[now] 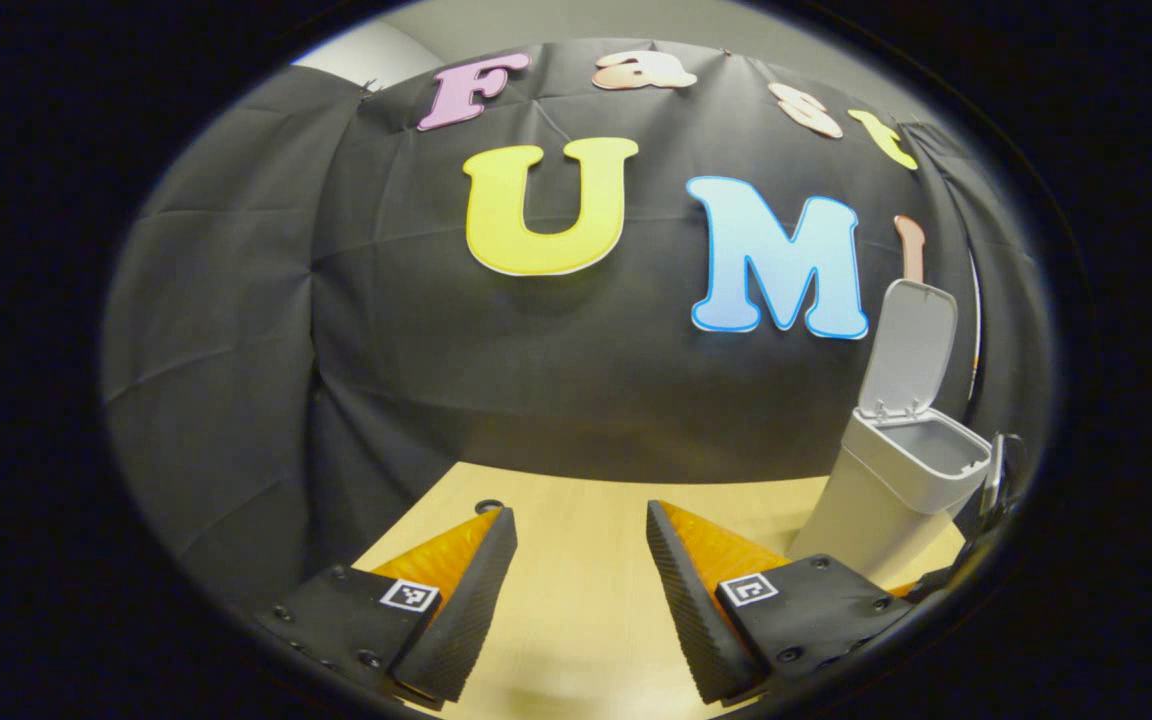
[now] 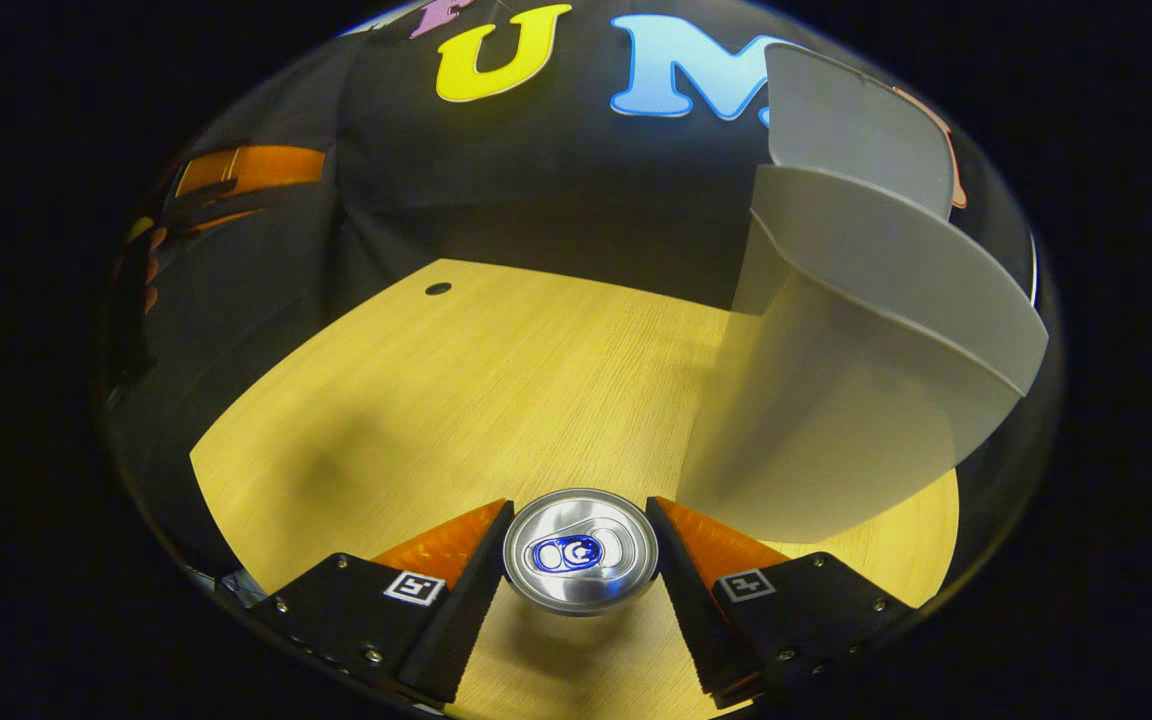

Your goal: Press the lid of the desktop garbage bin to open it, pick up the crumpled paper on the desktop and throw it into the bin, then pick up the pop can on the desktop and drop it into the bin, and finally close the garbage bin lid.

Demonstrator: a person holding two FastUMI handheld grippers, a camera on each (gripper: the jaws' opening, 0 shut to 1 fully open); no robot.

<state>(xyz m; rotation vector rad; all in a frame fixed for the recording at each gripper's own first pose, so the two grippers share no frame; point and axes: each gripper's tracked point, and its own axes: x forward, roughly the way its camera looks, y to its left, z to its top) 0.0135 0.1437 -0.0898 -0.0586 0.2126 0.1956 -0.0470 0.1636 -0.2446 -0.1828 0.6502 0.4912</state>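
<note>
**Inspector:** Materials first.

**Assistant:** Pale wood-grain desktop (image 2: 496, 400) with a small round dark hole (image 2: 438, 289) near its far edge. The garbage bin (image 1: 886, 500) is smooth grey-white plastic, tall, with rounded corners; its lid (image 1: 908, 348) stands upright on the rear hinge, so the mouth is open.

**Inspector:** The pop can?

**Assistant:** In the right gripper view the pop can (image 2: 580, 552) is seen from above: round silver top, blue pull tab. It sits between the fingers of the right gripper (image 2: 580, 570), both ribbed pads against its sides, clamped, with the bin just beside it on the right.

**Inspector:** The other tool?

**Assistant:** In the left gripper view the left gripper (image 1: 581, 575) hangs level over the desktop, fingers apart, holding nothing. In the right gripper view it appears far left against the cloth, with fingertips of a hand (image 2: 150, 268) around it.
</note>
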